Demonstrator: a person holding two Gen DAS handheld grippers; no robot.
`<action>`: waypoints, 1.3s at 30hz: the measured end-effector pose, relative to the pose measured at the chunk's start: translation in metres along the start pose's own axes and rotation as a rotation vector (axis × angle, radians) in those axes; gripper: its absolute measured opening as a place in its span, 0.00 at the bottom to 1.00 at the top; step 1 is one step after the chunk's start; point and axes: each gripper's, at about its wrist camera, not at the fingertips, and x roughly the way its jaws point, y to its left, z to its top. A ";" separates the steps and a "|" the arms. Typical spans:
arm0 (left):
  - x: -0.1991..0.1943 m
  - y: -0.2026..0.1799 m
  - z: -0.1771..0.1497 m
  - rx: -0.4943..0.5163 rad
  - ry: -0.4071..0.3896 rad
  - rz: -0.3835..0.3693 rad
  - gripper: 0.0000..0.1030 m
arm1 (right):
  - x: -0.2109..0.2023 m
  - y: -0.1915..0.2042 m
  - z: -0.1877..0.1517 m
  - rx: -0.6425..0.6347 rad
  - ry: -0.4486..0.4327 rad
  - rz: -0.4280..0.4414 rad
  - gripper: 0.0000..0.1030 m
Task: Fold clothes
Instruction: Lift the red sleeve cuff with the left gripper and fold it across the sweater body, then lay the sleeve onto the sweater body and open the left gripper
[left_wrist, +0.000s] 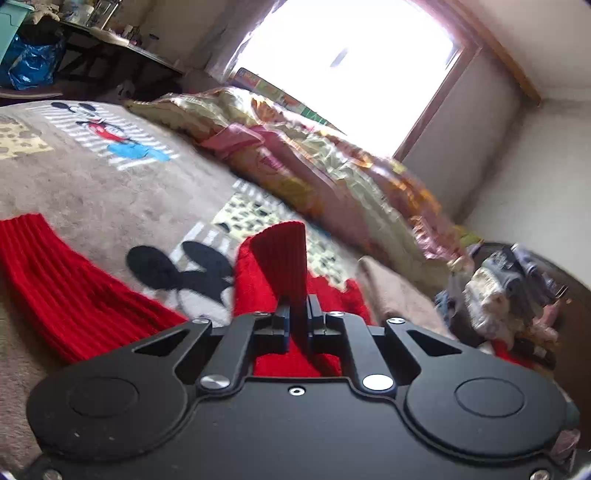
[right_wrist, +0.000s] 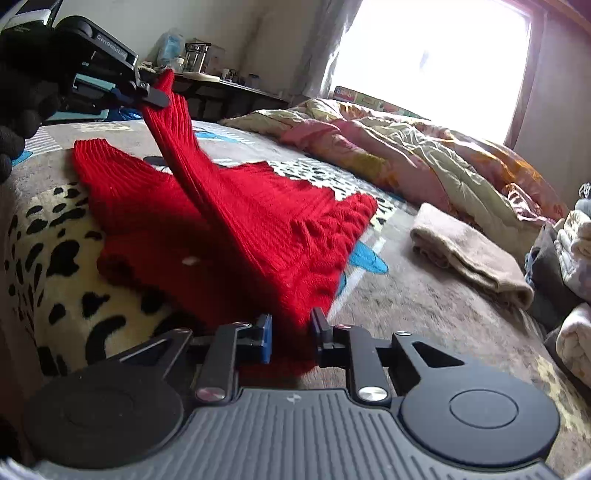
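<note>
I am working on a red knitted sweater (right_wrist: 236, 221) that lies on the bed, on a grey blanket (right_wrist: 406, 306) with cartoon mice on it. My left gripper (left_wrist: 296, 314) has its fingers squeezed shut on a ribbed cuff, and the cuff sticks up between them. In the right wrist view I can see that sleeve pulled up off the bed like a tight red strap, going up and to the left to the left gripper (right_wrist: 155, 96).

My right gripper (right_wrist: 290, 328) is down low at the near edge of the sweater. Its fingers are narrow and the red knit sits right between them. I think they are pinching it, but the cloth is blurry there, so I cannot be fully sure.

The sweater runs away from my right fingers, toward the far left. So the right hand is nearer the body of it, and the left hand holds the far, lifted end. I think the next move is to bring the sleeve across the body.

The knit is thick, soft and bumpy. The other sleeve (left_wrist: 62, 280) lies flat. A folded tan cloth (right_wrist: 469, 254) rests near, on the right.
</note>
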 end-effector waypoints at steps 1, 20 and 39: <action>0.003 0.002 -0.002 0.002 0.022 0.012 0.07 | -0.001 -0.001 -0.001 0.000 -0.003 0.006 0.22; 0.010 0.008 -0.009 0.006 0.087 0.054 0.07 | 0.007 -0.005 0.033 0.022 0.027 0.180 0.45; 0.085 -0.085 0.034 0.029 -0.061 -0.302 0.07 | 0.038 -0.027 0.017 0.170 -0.005 0.338 0.71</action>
